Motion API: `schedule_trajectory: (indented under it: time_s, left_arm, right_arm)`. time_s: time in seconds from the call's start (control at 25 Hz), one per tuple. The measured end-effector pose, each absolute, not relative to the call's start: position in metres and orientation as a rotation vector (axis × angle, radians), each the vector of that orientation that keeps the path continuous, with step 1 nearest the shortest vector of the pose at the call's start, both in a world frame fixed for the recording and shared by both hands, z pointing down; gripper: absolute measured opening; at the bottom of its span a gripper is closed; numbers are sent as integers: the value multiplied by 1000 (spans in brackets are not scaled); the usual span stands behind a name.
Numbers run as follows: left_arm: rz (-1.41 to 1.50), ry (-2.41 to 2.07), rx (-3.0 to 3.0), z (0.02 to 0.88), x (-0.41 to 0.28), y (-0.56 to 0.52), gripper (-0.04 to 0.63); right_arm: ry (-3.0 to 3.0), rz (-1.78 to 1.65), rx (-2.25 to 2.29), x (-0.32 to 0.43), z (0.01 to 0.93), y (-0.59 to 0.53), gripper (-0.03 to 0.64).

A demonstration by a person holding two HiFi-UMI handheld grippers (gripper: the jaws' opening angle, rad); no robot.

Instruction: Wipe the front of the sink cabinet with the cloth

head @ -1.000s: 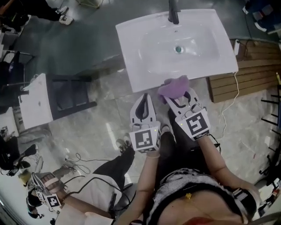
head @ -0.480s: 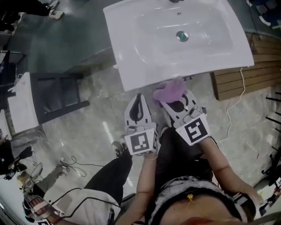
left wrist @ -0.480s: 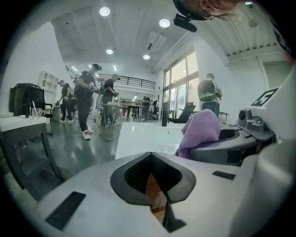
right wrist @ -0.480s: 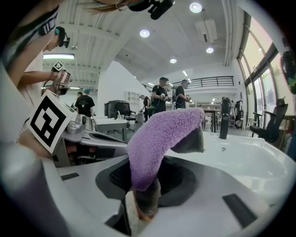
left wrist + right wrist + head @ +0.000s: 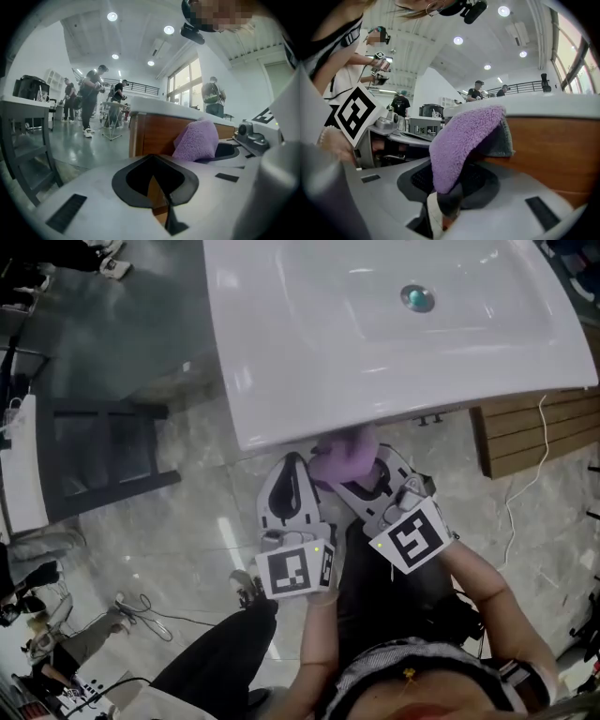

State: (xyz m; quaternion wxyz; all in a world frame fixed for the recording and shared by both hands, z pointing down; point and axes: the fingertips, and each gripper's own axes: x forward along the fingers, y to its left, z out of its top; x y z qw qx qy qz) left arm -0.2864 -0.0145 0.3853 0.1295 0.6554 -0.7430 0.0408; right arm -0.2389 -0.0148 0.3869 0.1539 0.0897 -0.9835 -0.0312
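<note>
The white sink (image 5: 281, 381) fills the top of the head view, and its rim hides the cabinet below. A purple cloth (image 5: 340, 462) pokes out just under that front rim, with my right gripper (image 5: 364, 474) shut on it. In the right gripper view the cloth (image 5: 461, 140) drapes over the jaws and its tip lies against the brown wooden cabinet front (image 5: 553, 150). My left gripper (image 5: 292, 465) is beside it on the left, shut and empty. In its own view the left gripper (image 5: 153, 165) points at the cabinet front (image 5: 152, 136), with the cloth (image 5: 198, 140) to the right.
A dark grey shelf unit (image 5: 103, 451) stands on the marble floor to the left. Wooden slats (image 5: 534, 432) and a white cable (image 5: 530, 479) lie to the right. Cables (image 5: 141, 610) trail on the floor at lower left. People stand far off in the hall (image 5: 91, 101).
Both grippers and the cloth have moved forward toward the cabinet, so the cloth now sits partly under the sink's rim. The sink looms larger in the head view.
</note>
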Motion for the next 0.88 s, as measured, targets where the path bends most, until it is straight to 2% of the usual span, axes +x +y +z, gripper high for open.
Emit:
schedule_trajectory:
  time_s: [0.48, 0.72, 0.88]
  left_arm:
    - [-19, -2175, 2064, 485, -302, 3, 0]
    - [34, -2122, 2054, 497, -305, 12, 0]
    - [112, -2134, 2085, 491, -298, 13, 0]
  right_arm:
    - [-2903, -347, 354, -267, 464, -16, 167]
    - [-2922, -238, 437, -261, 454, -19, 167]
    - [-2878, -337, 519, -260, 435, -25, 167]
